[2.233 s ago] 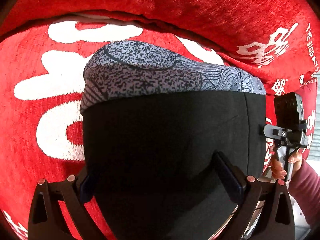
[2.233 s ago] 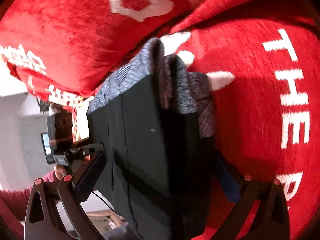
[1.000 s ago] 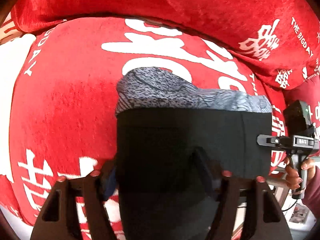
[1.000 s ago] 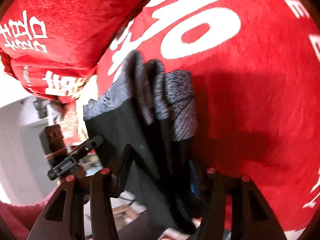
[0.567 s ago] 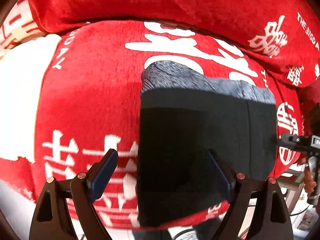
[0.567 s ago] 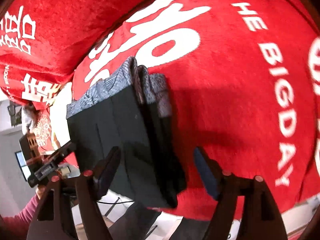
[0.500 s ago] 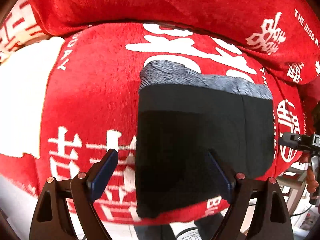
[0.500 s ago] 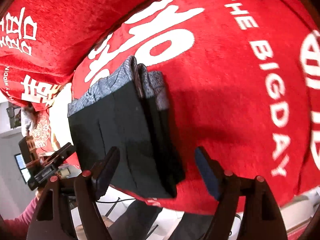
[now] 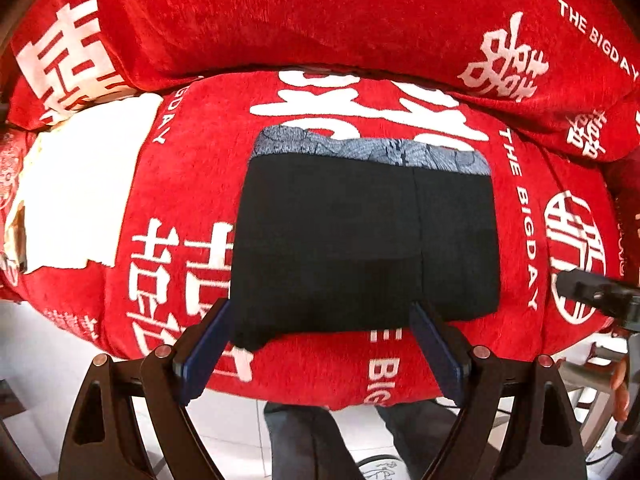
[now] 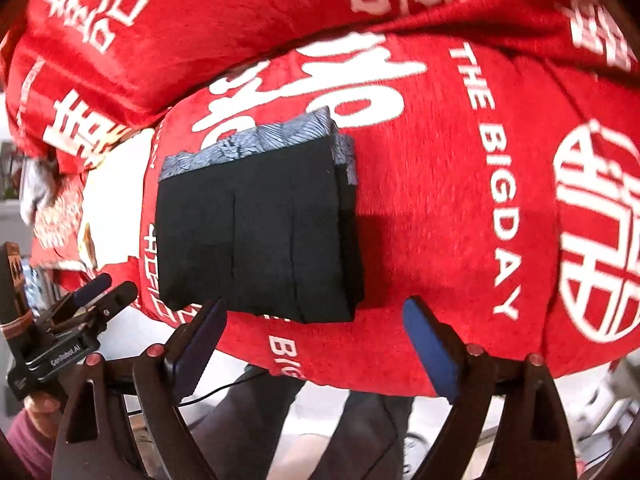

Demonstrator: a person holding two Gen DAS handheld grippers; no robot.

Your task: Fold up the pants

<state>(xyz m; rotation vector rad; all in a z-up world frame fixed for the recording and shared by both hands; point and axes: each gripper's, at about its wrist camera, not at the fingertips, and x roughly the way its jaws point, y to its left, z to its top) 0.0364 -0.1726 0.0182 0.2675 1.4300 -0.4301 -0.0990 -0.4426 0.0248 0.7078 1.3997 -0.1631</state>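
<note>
Pants [image 9: 360, 248] lie folded below both tongs, left tongs [image 9: 320, 344] wide open, right tongs [image 10: 316, 340] just spread wide, both empty.

Bright daylight, fisheye warp, dark corners.
Right wrist view motion-blurred; pants [image 10: 256, 224] throw a shadow rightward.

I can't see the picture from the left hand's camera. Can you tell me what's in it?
Folded pants, black with a grey patterned band along the far edge, lie on a red cushion with white lettering. The left gripper is open above their near edge, holding nothing.
</note>
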